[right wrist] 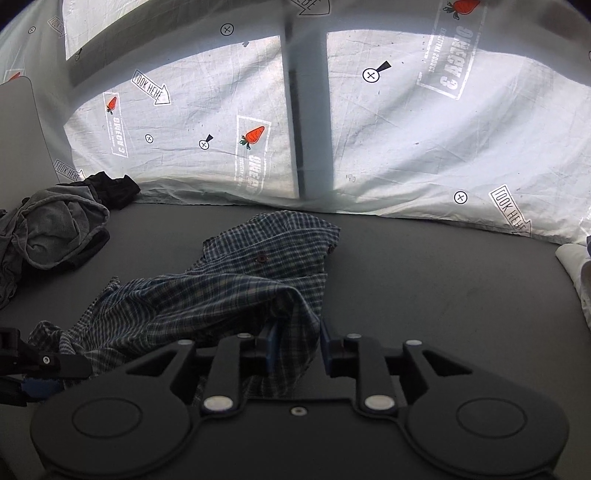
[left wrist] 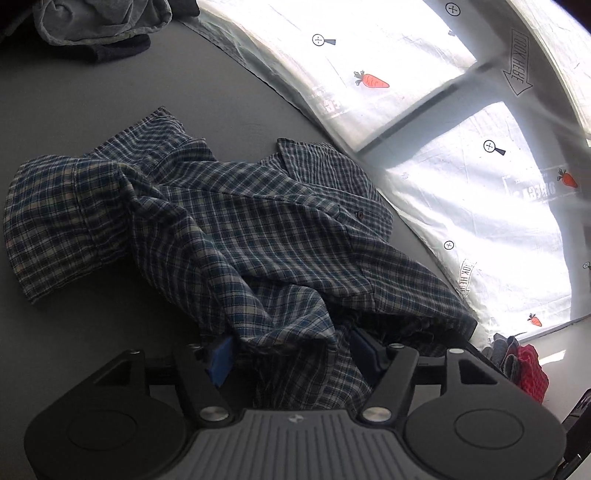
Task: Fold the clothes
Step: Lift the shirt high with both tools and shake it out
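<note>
A blue and white plaid shirt (left wrist: 236,229) lies crumpled on the grey table (left wrist: 74,110), collar toward the far edge. My left gripper (left wrist: 293,354) stands wide over the shirt's near hem. A loose fold lies between its blue pads (left wrist: 221,360), which do not press on it. In the right wrist view the same plaid shirt (right wrist: 258,266) lies ahead. My right gripper (right wrist: 297,341) has its jaws a little apart with a hanging fold of the shirt between them, not pinched. The left gripper (right wrist: 37,365) shows at that view's lower left edge.
A heap of grey and black clothes (right wrist: 55,232) lies at the table's far left, also seen as the grey heap (left wrist: 99,18). A white printed sheet (right wrist: 406,147) hangs behind the table. A red cloth (left wrist: 532,365) and a white cloth (right wrist: 576,273) lie at the right.
</note>
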Available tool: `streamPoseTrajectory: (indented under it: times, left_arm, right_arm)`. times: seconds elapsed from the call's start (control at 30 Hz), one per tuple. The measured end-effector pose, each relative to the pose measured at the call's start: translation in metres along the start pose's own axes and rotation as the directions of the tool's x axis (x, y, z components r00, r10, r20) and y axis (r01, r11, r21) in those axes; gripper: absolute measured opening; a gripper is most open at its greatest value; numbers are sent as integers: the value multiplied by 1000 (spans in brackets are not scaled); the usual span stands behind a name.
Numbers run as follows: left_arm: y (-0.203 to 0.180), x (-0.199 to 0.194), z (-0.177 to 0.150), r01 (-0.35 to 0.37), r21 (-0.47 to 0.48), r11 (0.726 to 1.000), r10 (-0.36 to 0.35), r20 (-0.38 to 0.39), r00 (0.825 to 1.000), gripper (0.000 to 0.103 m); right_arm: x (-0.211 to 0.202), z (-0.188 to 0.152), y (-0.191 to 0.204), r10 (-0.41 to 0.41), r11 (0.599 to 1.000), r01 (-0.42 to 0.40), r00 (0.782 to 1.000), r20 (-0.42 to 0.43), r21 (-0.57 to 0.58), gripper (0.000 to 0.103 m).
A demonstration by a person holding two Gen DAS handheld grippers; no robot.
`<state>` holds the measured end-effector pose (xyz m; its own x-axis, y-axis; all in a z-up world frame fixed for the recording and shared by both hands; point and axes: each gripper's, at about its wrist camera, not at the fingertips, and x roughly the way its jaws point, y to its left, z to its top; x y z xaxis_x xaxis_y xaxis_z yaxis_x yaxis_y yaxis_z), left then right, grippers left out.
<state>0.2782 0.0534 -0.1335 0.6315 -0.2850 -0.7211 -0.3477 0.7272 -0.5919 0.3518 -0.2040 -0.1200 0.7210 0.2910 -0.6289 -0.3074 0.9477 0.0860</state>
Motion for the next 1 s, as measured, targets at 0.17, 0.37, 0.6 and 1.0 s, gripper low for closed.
streamPoseTrajectory:
  times: [0.17,0.37,0.6,1.0]
  left_arm:
    - [-4,15,2,-57,43,997,57,-6,998,41]
    - [-1,2,18,-149,50,988,144,97,985,8]
    - [-18,-46,62,-249,152,957,195,300,934,8]
    - [-95,-149,135,-354,305,884,73,658,750,8]
  right_arm:
    - [21,-4,-7,3,1000,-3,999,-49,8,25]
    - [10,4,-19,5,999,-8,997,74,40,4]
    - [-21,40,-32,-71,997,63,967,244,39,4]
    - [-132,118,-86,-256,966,223,770,584,130,4]
